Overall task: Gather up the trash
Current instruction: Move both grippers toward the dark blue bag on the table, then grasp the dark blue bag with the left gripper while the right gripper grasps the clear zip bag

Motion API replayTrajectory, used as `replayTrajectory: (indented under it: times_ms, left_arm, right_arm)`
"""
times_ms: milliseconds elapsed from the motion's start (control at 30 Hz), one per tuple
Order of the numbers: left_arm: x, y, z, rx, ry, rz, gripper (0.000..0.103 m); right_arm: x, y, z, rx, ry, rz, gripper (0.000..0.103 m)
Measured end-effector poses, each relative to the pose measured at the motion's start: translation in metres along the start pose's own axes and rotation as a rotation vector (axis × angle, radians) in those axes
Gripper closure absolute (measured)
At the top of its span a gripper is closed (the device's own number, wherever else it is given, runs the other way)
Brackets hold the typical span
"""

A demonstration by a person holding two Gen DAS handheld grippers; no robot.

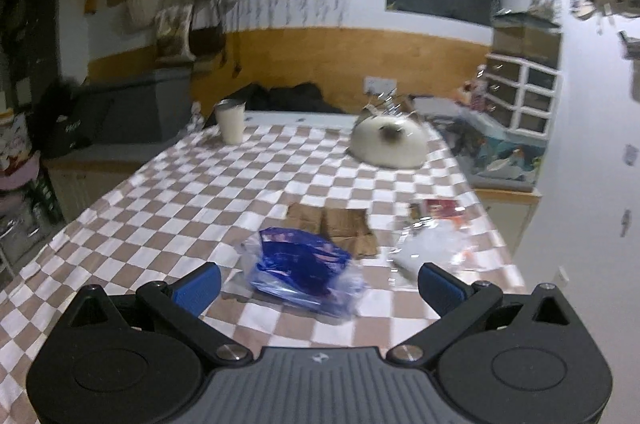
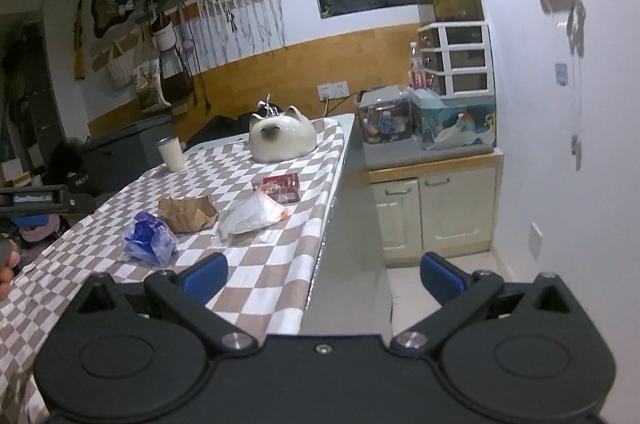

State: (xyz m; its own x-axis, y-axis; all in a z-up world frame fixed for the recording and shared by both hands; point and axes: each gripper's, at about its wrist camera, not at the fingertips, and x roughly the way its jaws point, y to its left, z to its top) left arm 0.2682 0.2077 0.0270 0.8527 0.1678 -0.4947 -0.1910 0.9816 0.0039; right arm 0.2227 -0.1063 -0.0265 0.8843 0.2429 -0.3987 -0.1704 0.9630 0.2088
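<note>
The left gripper [image 1: 319, 286] hangs low over the checkered surface [image 1: 168, 207] with its blue-padded fingers [image 1: 198, 286] spread wide apart and nothing between them. Just ahead of it, roughly centred in the gap, lies a crumpled blue plastic wrapper [image 1: 298, 264], resting on the cloth and not touched by either finger. Just beyond the wrapper sits a flattened brown paper bag [image 1: 334, 228], and to the right of both lies a clear plastic bag [image 1: 434, 250] with orange marks, its far end next to a small red packet [image 1: 440, 207]. At the far end of the surface stand a white cup [image 1: 230, 121] on the left and a cream cat-shaped ceramic piece [image 1: 388, 139] on the right. The right gripper [image 2: 323, 278] is held near the right edge of the surface, its fingers [image 2: 204, 276] likewise wide apart and holding nothing; the left finger is over the cloth while the right one is over the floor [image 2: 404, 288] beside the table. From this view the blue wrapper [image 2: 150, 240], the brown bag [image 2: 188, 214], the clear bag [image 2: 252, 216] and the red packet [image 2: 282, 185] lie in a loose cluster ahead and to the left, all well clear of the fingers. White cabinets [image 2: 436, 212] stand along the wall past the floor gap.
</note>
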Motion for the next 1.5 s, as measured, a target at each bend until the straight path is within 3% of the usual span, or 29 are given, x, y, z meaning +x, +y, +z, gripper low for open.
replayTrajectory:
  times_ms: [267,533,667,833,1033,1133,1300,1400,1500]
  left_arm:
    - [0.078,-0.014,-0.004,0.049,0.114,0.004,0.0]
    - [0.133,-0.037,-0.016,0.116,0.133,0.104,0.0]
    - [0.143,-0.027,-0.022,0.131,0.114,0.158,0.0]
    - [0.143,0.005,-0.028,0.044,0.11,0.152,0.0]
    - [0.128,0.031,-0.039,0.024,0.049,0.172,0.0]
    - [0.122,0.042,-0.039,-0.022,0.03,0.114,0.011]
    - [0.126,0.049,-0.037,-0.052,0.02,0.018,0.035]
    - [0.131,0.052,-0.037,-0.075,0.038,-0.003,0.043]
    - [0.131,0.055,-0.037,-0.102,0.023,0.002,0.044]
  right_arm:
    - [0.045,0.014,0.009,-0.015,0.039,-0.02,0.0]
    - [0.083,0.03,0.024,-0.031,0.056,0.006,0.0]
    - [0.101,0.038,0.031,-0.042,0.06,0.019,0.0]
    - [0.126,0.047,0.042,-0.06,0.054,0.058,0.0]
    - [0.169,0.054,0.054,-0.05,0.071,0.115,0.0]
    - [0.196,0.055,0.059,-0.036,0.091,0.152,0.0]
    - [0.234,0.058,0.061,-0.035,0.13,0.19,0.016]
    - [0.256,0.057,0.06,0.01,0.17,0.206,0.022]
    - [0.273,0.058,0.056,0.053,0.216,0.24,0.03]
